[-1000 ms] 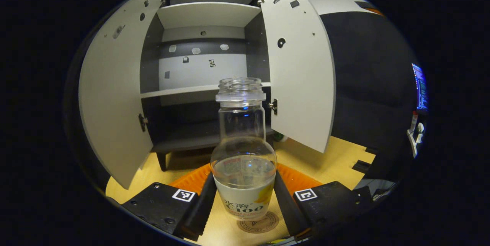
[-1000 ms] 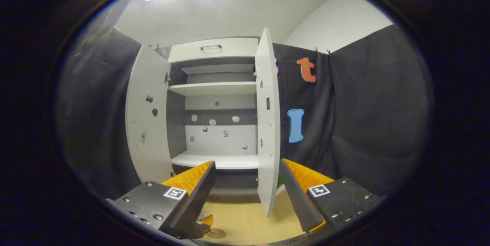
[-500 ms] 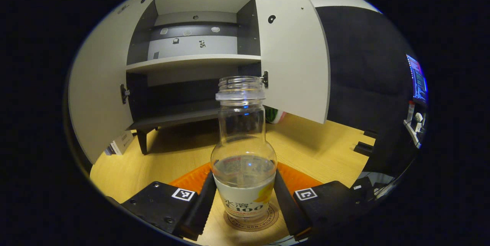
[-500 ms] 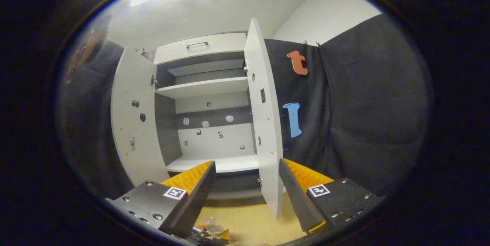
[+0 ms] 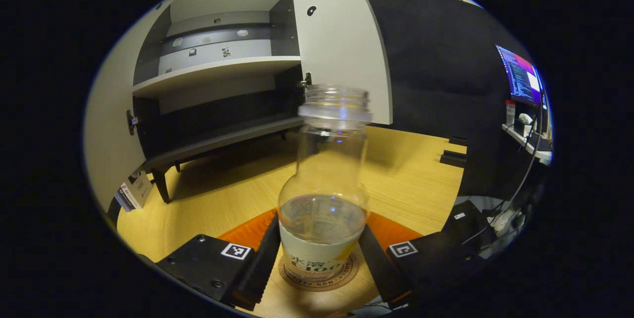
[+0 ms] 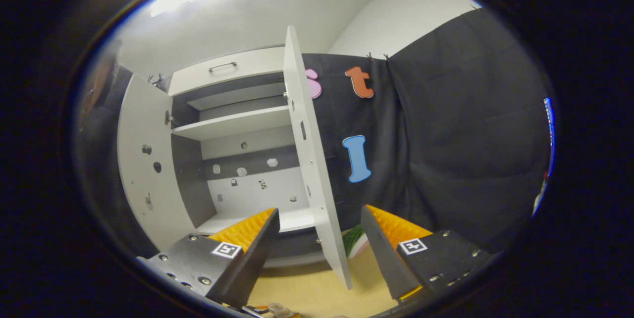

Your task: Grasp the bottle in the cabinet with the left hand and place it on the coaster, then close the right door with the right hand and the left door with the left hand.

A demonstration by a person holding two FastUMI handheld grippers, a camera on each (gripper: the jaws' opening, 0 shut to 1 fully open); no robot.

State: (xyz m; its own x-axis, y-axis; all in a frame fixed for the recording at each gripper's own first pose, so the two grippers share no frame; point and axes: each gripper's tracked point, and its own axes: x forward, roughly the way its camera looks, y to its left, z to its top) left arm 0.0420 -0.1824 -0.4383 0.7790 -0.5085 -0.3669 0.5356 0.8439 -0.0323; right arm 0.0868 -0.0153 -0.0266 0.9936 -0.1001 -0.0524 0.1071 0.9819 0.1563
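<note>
Bottle (image 5: 324, 199) base hides most of coaster (image 5: 317, 281).

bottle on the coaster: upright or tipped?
Tipped slightly: in the left gripper view the bottle has its base on the coaster, but its neck leans right. The left gripper flanks it.

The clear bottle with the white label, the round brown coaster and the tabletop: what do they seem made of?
Clear bottle with white label: likely glossy transparent plastic, possibly glass; you see through it. Round brown coaster: matte, perhaps cork or wood. Tabletop: light wood or laminate, fine grain lines.
</note>
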